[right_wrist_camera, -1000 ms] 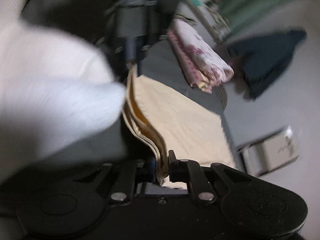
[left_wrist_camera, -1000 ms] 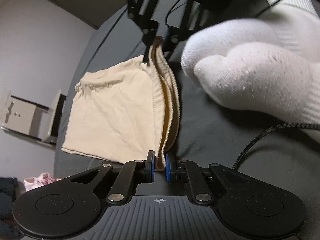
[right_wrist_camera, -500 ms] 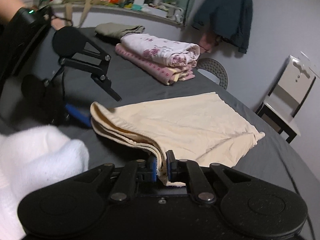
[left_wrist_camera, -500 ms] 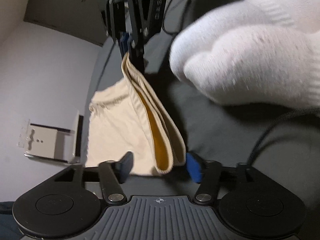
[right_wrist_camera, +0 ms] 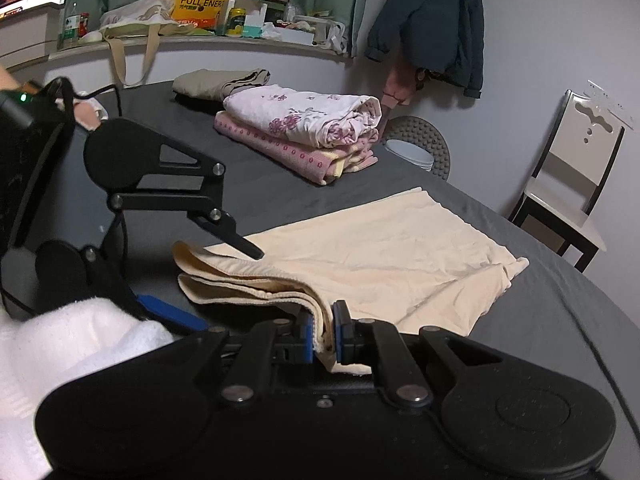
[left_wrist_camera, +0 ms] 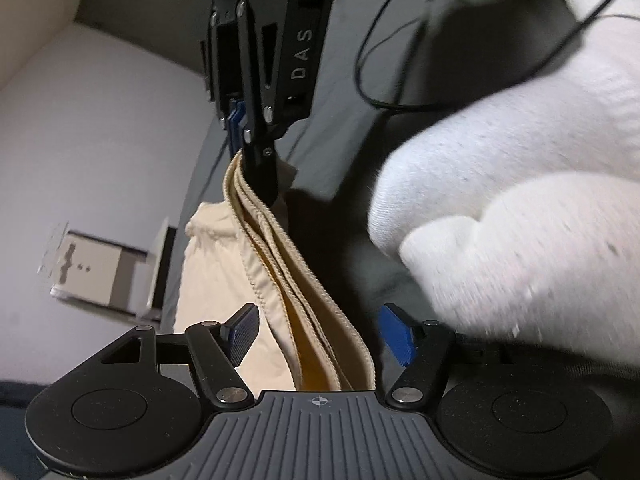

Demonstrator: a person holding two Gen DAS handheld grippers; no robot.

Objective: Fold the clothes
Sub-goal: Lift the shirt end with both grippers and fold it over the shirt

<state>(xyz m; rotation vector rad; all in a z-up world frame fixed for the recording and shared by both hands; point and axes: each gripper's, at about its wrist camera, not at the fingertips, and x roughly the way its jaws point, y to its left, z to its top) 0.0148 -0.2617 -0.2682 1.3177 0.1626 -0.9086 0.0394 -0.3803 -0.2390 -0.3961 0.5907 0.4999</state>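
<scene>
The right hand-held gripper (right_wrist_camera: 323,334) is clamped on the layered waistband edge of the cream garment (right_wrist_camera: 368,256), and the left hand-held gripper (left_wrist_camera: 320,330) has its blue pads spread wide with the same band running loose between them, so it isn't holding anything right now. The garment itself is lying mostly flat on the dark grey worktop (right_wrist_camera: 568,320), with just the banded end lifted up near the grippers

Handling-wise this looks like thin, floppy cotton: light, zero stiffness, it'll sag and droop wherever it isn't supported. The doubled elastic band is the thickest bit and probably the best place to pinch, since a single layer of the body fabric would likely slip or bunch

Pose: in the left wrist view the right one comes in from above, fingers pointing down at the band. In the right wrist view the left one sits low over the worktop on the left side, reaching in along the band. A white gloved hand (left_wrist_camera: 520,208) is right beside it. A folded floral stack (right_wrist_camera: 304,128) sits further back, well apart
</scene>
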